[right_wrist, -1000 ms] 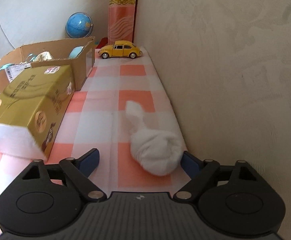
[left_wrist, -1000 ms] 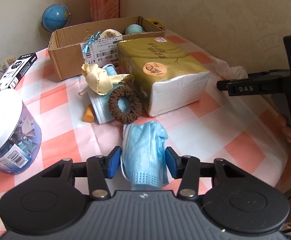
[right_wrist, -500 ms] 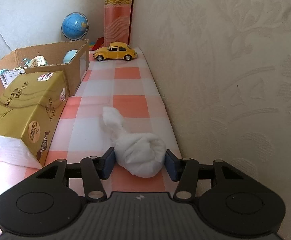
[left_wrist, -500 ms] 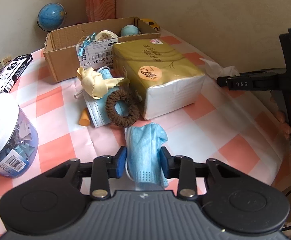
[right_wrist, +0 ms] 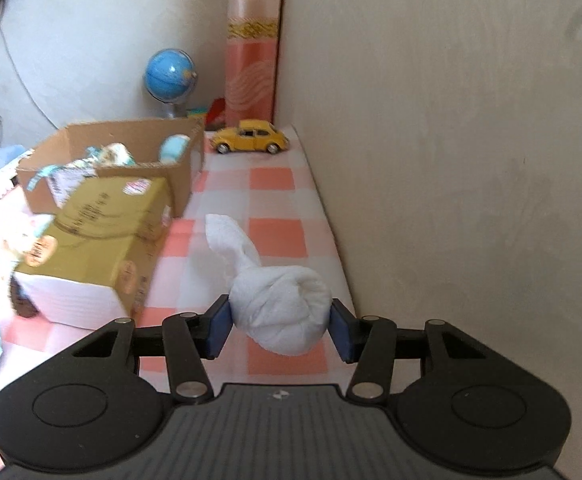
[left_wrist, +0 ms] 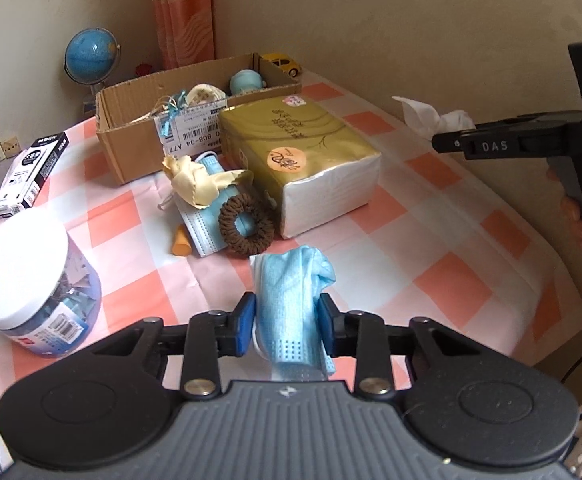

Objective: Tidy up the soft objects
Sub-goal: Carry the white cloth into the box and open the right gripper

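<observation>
1. Left wrist view: the left hand-held gripper point(left_wrist: 287, 330) is clamped on a blue face mask point(left_wrist: 291, 300), its jaws having just closed across the folded middle. The mask looks light and limp, so it will likely droop.
2. The right hand-held gripper point(right_wrist: 279, 328) has just closed on a white cloth ball point(right_wrist: 281, 308), soft and squashy, pinched across its bulk.
3. Beyond, a checked tabletop point(left_wrist: 431, 240) carries a cardboard box point(left_wrist: 139, 148) near the room's corner wall point(right_wrist: 451, 120).

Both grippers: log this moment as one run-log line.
left gripper: shut on blue face mask | right gripper: shut on white cloth bundle | cardboard box: not reached
</observation>
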A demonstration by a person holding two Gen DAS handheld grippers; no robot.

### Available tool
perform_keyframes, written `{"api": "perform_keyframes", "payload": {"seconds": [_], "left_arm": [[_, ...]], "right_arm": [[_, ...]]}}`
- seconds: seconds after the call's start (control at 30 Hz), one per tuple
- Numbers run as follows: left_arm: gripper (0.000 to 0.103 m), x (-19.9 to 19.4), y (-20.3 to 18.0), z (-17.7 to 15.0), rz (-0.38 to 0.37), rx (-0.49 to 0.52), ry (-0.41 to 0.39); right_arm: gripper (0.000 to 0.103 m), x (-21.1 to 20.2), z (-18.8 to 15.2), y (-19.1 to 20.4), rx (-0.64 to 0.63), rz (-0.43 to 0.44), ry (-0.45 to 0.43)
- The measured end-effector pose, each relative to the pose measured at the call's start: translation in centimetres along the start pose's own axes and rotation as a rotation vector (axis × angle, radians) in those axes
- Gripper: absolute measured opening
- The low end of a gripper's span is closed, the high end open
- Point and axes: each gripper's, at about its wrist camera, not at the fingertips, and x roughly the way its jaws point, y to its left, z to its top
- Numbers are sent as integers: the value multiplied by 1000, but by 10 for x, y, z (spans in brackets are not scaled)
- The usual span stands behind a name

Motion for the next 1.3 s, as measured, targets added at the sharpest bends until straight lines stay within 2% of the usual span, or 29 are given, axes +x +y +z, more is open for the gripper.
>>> {"api": "perform_keyframes", "payload": {"seconds": [0.2, 0.53, 0.93, 1.17, 1.2, 1.27, 1.3], "left_arm": [[31, -18, 7, -2, -4, 7, -14], [31, -38, 21, -4, 41, 11, -79], [31, -35, 45, -8, 38, -47, -82], [31, -30, 58, -5, 52, -77, -79], [31, -29, 60, -5, 53, -80, -78], [31, -27, 62, -4, 55, -84, -73], [31, -26, 62, -4, 58, -85, -71]], "right_arm": [[56, -14, 13, 10, -24, 46, -16], [56, -15, 50, 38, -109, 108, -50], [56, 40, 130, 72, -183, 199, -64], [57, 77, 159, 93, -226, 223, -52], [58, 84, 162, 96, -232, 224, -44], [70, 95, 164, 99, -238, 239, -15], [84, 100, 163, 100, -243, 244, 1]]}}
